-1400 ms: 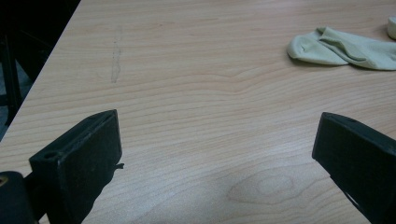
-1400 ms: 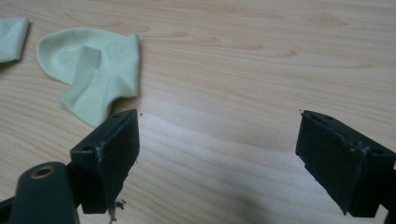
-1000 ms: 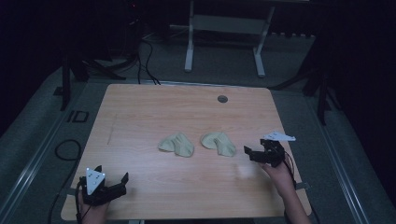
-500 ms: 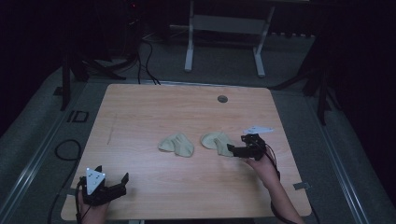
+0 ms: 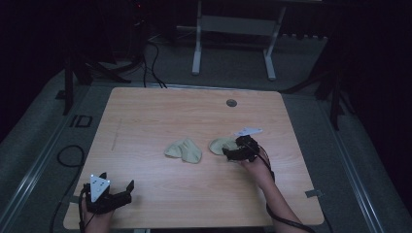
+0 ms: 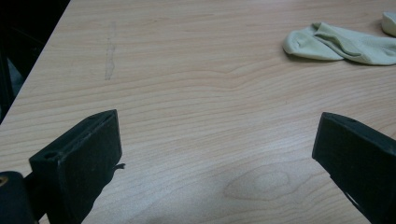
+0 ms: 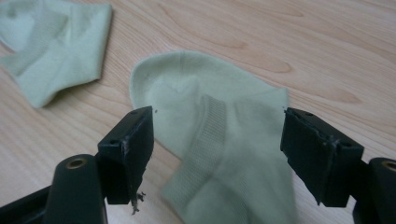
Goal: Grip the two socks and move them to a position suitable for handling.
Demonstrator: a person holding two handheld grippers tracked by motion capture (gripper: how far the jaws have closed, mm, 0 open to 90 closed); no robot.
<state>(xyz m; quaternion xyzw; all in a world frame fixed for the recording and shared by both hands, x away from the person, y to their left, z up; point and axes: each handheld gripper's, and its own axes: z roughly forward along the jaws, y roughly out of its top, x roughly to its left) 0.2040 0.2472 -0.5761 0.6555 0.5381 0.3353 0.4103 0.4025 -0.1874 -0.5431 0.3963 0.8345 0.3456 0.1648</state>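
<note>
Two pale green socks lie on the wooden table (image 5: 145,116). The left sock (image 5: 183,150) (image 6: 336,44) (image 7: 56,46) is folded near the middle. The right sock (image 5: 219,144) (image 7: 219,140) lies beside it, and its edge (image 6: 390,23) shows in the left gripper view. My right gripper (image 5: 229,154) (image 7: 217,119) hangs over the right sock. Its jaws have just been closing a little; they stand open astride the sock, and the pads are not pressing it. My left gripper (image 5: 126,191) (image 6: 219,130) stands open at the near left corner with nothing between its fingers.
A round grommet (image 5: 231,103) sits near the table's far edge. A white-legged stand (image 5: 197,48) and cables (image 5: 150,58) are on the dark floor behind. A bit of tape (image 5: 311,193) lies near the right edge. Bare wood stretches between the left gripper and the socks.
My right gripper has moved left from the table's right side onto the right sock. The left gripper has stayed where it was, and the socks have not shifted.
</note>
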